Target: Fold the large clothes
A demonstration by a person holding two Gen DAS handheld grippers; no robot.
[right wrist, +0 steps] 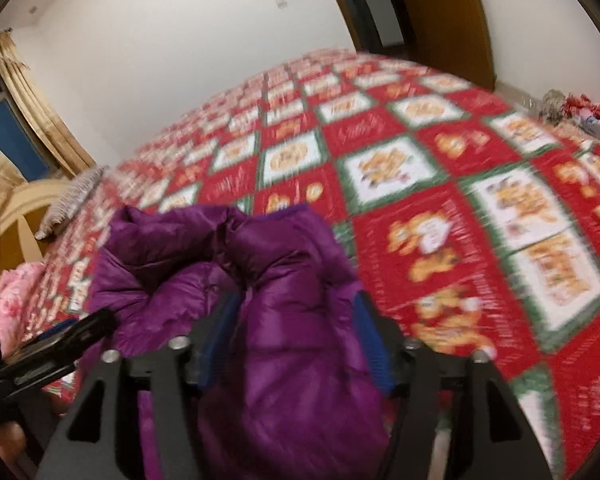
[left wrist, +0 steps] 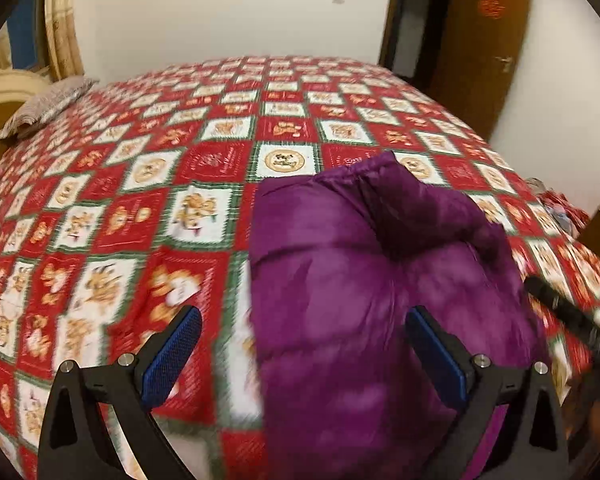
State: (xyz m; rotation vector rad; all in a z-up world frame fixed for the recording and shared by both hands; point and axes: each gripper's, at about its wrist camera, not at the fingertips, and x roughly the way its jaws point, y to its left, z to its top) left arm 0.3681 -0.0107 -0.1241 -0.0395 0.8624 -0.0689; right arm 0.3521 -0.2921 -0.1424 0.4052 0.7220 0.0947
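Purple padded jacket (left wrist: pixel 364 280) is seen bunched on the near edge of a bed, over a red patchwork bedspread (left wrist: pixel 188 168). The left hand-held gripper (left wrist: pixel 304 354) is held wide apart with nothing gripped, the jacket's edge lying between its fingers. The right hand-held gripper (right wrist: pixel 296 344) is closed on a fold of the jacket. A grey pillow (left wrist: pixel 44 106) and a pink cushion (right wrist: pixel 12 300) are found by the headboard (right wrist: pixel 16 216); a brown door (left wrist: pixel 480 48) is seen behind.

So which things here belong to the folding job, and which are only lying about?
For the job: purple jacket, left gripper, right gripper, bedspread.

Lying about: grey pillow, pink cloth, door, curtain.
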